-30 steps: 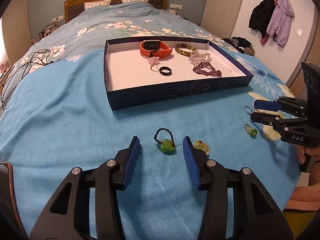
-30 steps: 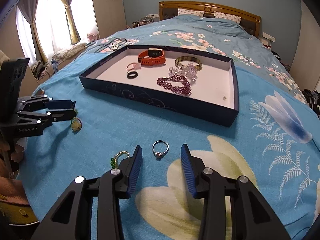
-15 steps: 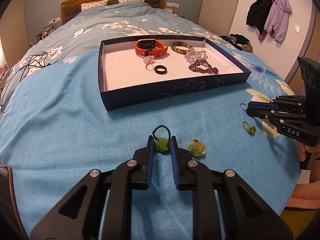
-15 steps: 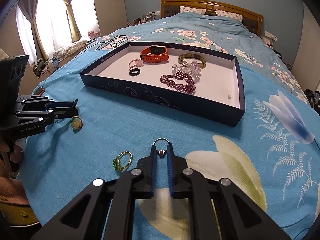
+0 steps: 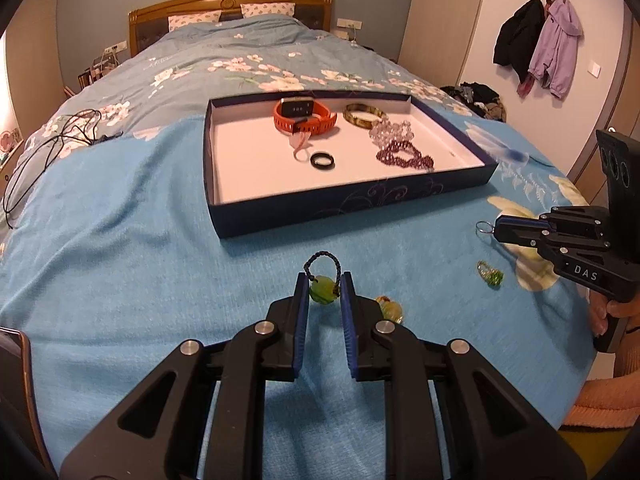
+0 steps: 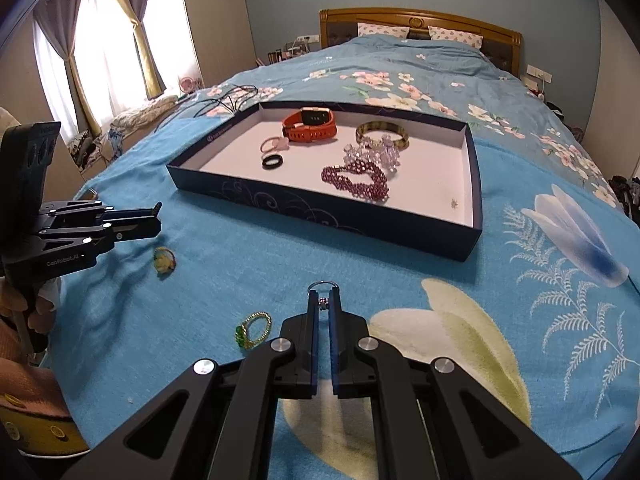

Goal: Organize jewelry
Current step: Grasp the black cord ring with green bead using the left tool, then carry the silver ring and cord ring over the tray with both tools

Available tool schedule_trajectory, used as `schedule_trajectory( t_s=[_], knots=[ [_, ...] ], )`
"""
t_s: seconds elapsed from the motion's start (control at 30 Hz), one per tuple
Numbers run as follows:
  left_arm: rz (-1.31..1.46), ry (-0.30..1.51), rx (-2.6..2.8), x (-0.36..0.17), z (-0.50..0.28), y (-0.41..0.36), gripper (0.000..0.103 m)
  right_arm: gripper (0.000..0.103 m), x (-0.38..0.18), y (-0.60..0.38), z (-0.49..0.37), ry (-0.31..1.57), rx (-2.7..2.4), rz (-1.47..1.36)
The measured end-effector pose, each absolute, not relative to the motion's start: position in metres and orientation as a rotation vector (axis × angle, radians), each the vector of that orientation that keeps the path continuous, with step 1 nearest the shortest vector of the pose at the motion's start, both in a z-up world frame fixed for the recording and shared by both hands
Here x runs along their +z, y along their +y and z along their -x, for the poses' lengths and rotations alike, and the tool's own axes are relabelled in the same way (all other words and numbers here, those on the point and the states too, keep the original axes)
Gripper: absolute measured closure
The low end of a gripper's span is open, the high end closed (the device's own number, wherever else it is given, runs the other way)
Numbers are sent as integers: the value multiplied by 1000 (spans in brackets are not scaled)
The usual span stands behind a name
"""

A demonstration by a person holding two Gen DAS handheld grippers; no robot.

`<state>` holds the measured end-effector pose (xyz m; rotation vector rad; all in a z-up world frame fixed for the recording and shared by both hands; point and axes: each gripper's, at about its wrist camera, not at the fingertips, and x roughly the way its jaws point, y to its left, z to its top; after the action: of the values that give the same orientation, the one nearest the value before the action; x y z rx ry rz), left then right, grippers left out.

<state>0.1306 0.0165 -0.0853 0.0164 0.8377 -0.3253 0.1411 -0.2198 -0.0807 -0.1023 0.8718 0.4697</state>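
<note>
My left gripper (image 5: 324, 286) is shut on a green bead ring with a dark braided loop (image 5: 323, 289), held just above the blue bedspread. My right gripper (image 6: 324, 300) is shut on a silver ring (image 6: 323, 285); it also shows in the left wrist view (image 5: 496, 231) with the silver ring (image 5: 483, 227) at its tip. A dark blue tray (image 5: 344, 204) lies ahead and holds an orange watch (image 5: 304, 118), bangle, black ring and bead bracelets. A yellow bead ring (image 5: 389, 307) and a green-gold ring (image 5: 490, 274) lie on the bedspread.
The tray (image 6: 320, 216) sits mid-bed, with the green-gold ring (image 6: 254, 330) and yellow ring (image 6: 164, 260) in front of it on the bedspread. Black cables (image 5: 44, 152) lie at the left. Coats (image 5: 536, 40) hang on the right wall.
Both grippers closed from open onto their rings, the left on the green bead ring and the right on the silver ring, and have lifted them slightly toward the tray.
</note>
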Motion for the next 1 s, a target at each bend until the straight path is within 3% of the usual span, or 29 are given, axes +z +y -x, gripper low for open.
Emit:
schedule_trajectory(
  t_s=[1.0],
  knots=[
    [-21,715,-348,-41,-143,-3,87,100,-43,-229,-154,729,498,2]
  ],
)
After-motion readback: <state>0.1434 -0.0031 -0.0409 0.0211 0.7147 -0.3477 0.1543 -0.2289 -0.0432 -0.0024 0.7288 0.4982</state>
